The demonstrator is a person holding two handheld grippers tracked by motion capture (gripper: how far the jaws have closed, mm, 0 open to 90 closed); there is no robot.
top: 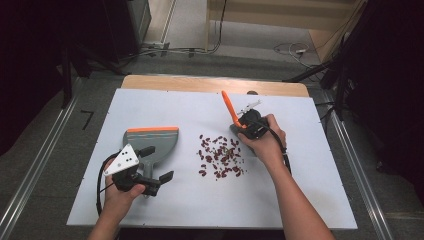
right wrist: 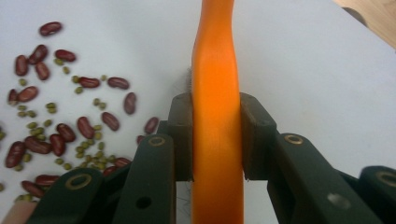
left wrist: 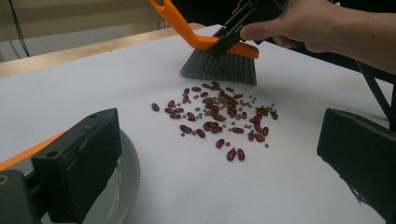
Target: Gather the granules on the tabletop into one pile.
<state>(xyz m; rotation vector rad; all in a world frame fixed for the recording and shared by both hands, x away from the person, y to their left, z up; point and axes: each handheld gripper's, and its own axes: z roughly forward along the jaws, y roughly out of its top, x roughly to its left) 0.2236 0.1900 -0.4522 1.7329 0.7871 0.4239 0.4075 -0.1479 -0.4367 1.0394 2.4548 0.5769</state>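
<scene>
Red and small green beans (top: pixel 220 156) lie scattered in a loose pile on the white board (top: pixel 300 200). My right gripper (top: pixel 245 125) is shut on the orange handle of a hand brush (right wrist: pixel 215 56), just beyond the pile. The brush's grey bristles (left wrist: pixel 219 67) rest on the board at the pile's far edge. A grey dustpan (top: pixel 152 142) with an orange lip lies left of the beans. My left gripper (top: pixel 159 163) hovers over the dustpan's handle end, jaws wide apart with nothing between them; in its own view the beans (left wrist: pixel 219 116) lie straight ahead.
The board lies on a wooden table (top: pixel 200 82) whose far edge shows behind it. Metal rails (top: pixel 30 175) run along both sides at floor level, and cables (top: pixel 295 50) lie on the floor beyond. Bare board stretches in front of the beans.
</scene>
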